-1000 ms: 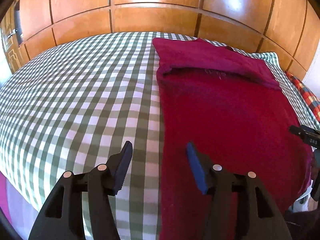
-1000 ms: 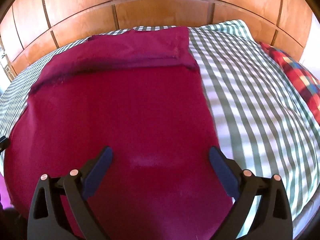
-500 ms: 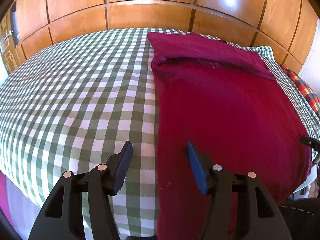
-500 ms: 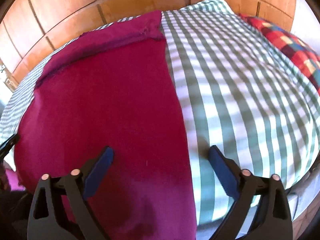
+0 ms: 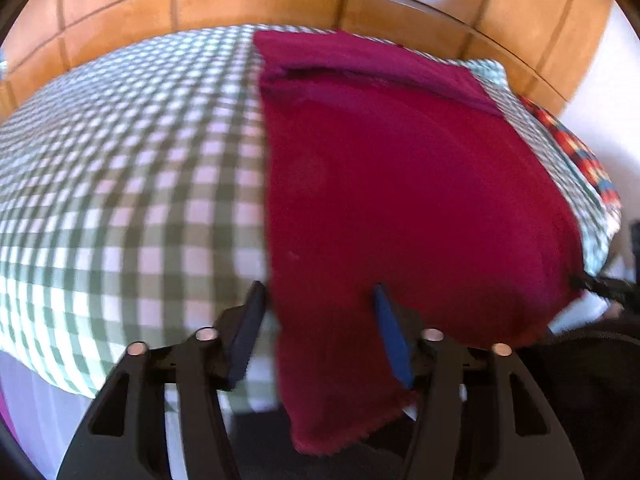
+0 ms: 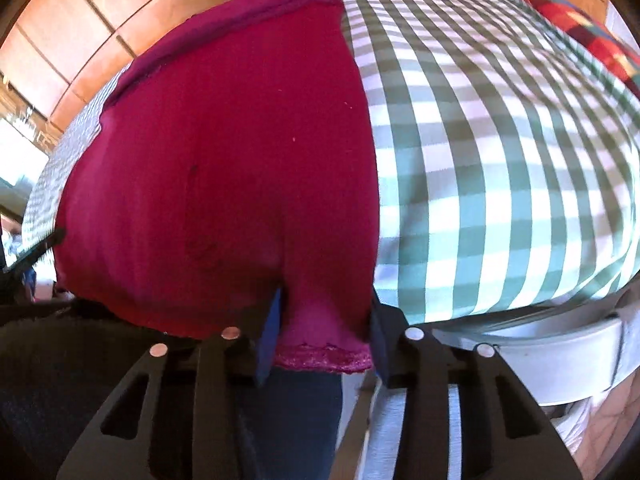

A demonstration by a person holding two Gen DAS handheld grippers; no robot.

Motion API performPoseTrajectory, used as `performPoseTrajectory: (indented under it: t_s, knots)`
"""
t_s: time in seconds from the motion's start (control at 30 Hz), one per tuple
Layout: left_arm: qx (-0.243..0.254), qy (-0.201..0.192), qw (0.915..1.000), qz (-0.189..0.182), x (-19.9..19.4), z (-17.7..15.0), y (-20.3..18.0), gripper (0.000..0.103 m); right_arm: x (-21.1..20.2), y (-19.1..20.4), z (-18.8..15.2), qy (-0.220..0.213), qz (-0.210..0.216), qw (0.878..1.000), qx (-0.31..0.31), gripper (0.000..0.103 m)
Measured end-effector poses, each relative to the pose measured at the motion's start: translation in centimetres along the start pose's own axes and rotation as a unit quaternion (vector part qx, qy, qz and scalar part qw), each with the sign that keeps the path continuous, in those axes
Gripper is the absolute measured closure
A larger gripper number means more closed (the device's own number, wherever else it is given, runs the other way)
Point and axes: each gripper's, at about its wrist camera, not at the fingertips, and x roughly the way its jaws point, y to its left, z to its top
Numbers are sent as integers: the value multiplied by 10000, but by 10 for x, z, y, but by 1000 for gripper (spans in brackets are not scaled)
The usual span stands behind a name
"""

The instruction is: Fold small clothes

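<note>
A dark red cloth [image 5: 400, 184] lies flat on the green checked bed [image 5: 120, 184], its far end folded over, its near edge hanging over the bed's front edge. It also shows in the right wrist view [image 6: 224, 168]. My left gripper [image 5: 318, 300] is open, its fingers on either side of the cloth's near left corner. My right gripper [image 6: 326, 320] is open with a narrower gap, its fingers astride the cloth's near right corner [image 6: 324, 344]. The cloth is not pinched in either.
Wooden wardrobe panels [image 5: 280, 0] stand behind the bed. A red plaid pillow [image 6: 580, 36] lies at the far right. The white bed frame [image 6: 560, 356] shows below the mattress edge at the right. The other gripper's tip [image 5: 604, 284] shows at the cloth's right corner.
Both grippers have drawn back and down to the bed's front edge, to the cloth's near corners. The right gripper's fingers have come closer together around the hanging corner.
</note>
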Motion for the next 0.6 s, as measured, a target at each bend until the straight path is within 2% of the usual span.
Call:
performPoseTrajectory:
  t_s: [0.03, 0.07, 0.1, 0.13, 0.2, 0.3, 0.4, 0.5, 0.53, 0.6]
  knots:
    - [71, 74, 9998, -151, -1, -2, -3, 69, -1, 0, 2, 25, 63, 10000, -52, 80]
    - [134, 111, 9995, -263, -3, -4, -4, 72, -3, 3, 4, 50, 174, 9998, -111, 87]
    - [146, 121, 9991, -379, -4, -5, -4, 82, -5, 8, 4, 48, 265, 9995, -143, 88]
    - [97, 116, 9987, -493, -5, -6, -2, 85, -10, 12, 6, 12, 438, 9989, -194, 89]
    - [-149, 46, 9963, -850, -11, -5, 6, 88, -20, 19, 11, -105, 718, 9970, -253, 90]
    - [-626, -223, 9844, -1629, -26, 4, 21, 89, -37, 33, 28, -395, 1247, 9911, -242, 90]
    - [-802, -522, 9732, -2093, -37, 21, 26, 89, -51, 45, 50, -684, 1569, 9847, -324, 90]
    - [-913, -796, 9645, -2346, -45, 40, 30, 89, -60, 49, 79, -963, 1805, 9784, -284, 90]
    - [-1028, -898, 9592, -2477, -44, 51, 33, 89, -61, 47, 87, -1015, 1857, 9771, -242, 90]
    - [-1156, -969, 9554, -2541, -40, 66, 39, 89, -57, 45, 112, -1161, 1845, 9759, -126, 90]
